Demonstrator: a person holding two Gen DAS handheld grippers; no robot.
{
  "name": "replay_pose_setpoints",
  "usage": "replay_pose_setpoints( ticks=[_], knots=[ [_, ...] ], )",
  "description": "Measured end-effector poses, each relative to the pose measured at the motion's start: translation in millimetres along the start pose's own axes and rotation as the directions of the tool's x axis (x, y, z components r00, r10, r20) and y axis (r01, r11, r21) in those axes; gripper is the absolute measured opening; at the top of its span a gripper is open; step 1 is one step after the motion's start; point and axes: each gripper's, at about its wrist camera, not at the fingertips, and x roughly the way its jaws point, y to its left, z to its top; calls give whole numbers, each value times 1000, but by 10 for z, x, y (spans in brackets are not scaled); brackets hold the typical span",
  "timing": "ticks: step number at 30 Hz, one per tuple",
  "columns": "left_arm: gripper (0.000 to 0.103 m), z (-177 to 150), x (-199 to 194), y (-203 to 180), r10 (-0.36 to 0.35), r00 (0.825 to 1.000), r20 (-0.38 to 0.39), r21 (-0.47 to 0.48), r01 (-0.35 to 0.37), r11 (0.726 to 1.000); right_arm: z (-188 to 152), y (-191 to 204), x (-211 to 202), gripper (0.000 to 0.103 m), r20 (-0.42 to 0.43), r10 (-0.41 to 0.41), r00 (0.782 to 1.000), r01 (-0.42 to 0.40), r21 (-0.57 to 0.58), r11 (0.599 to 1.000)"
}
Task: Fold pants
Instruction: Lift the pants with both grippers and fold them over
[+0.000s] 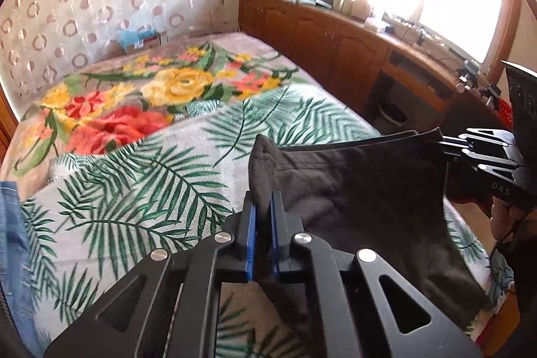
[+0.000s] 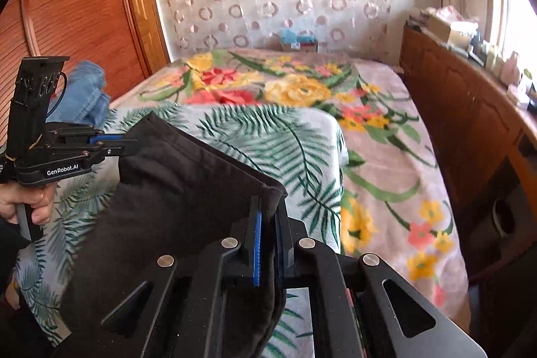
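Two grippers are pinching the dark pants (image 1: 352,187) at opposite corners of one edge, and the cloth is hanging stretched between them above the bed. The left gripper (image 1: 263,207) is clamping its blue pads (image 1: 250,244) on a bunched corner that is poking up between the jaws. The right gripper (image 2: 268,223) is closing the same way on the other corner, with fabric sagging down under its jaws. Each tool is also showing in the other's view: the right gripper at the far end of the taut edge, the left one held by a hand (image 2: 30,203).

Holding both corners apart is probably keeping the edge straight, so the rest of the garment is draping evenly and can be laid down as a clean fold.

Below, the palm-leaf sheet (image 1: 134,190) is offering a broad flat patch, with the flowered blanket (image 2: 386,156) beyond it. Blue jeans (image 2: 80,96) are lying at the left side of the bed near the wooden wardrobe (image 2: 77,5), and a wooden cabinet (image 1: 335,32) is running close along the right side, so open room seems to lie mostly forward over the bed.
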Motion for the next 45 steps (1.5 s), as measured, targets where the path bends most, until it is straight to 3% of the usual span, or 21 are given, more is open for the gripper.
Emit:
replay_pose_setpoints(
  ticks=[6, 15, 25, 29, 36, 39, 45],
  knots=[
    [7, -2, -575, -142, -13, 994, 107, 25, 10, 1000, 3, 215, -428, 6, 94, -15, 996, 18, -33, 999],
    [7, -113, -1512, -280, 6, 966, 259, 53, -20, 998, -79, 615, -1003, 6, 211, -19, 977, 37, -80, 996],
    [7, -343, -2518, -272, 51, 916, 398, 57, -80, 995, -264, 1046, -1515, 6, 318, 49, 947, -2, -146, 989],
    [7, -438, -2888, -280, 83, 887, 453, 62, -125, 990, -336, 1119, -1675, 6, 356, 85, 931, -24, -171, 985],
    [7, -539, -3139, -114, 139, 860, 490, 41, -183, 982, -525, 1062, -1697, 6, 383, 146, 912, -66, -215, 974],
    [7, -573, -3009, 65, 164, 864, 475, 15, -195, 981, -531, 967, -1499, 6, 363, 154, 919, -74, -226, 971],
    [7, -629, -2209, 540, 216, 913, 347, -42, -215, 976, -516, 854, -680, 6, 273, 126, 954, -63, -231, 971]
  ],
)
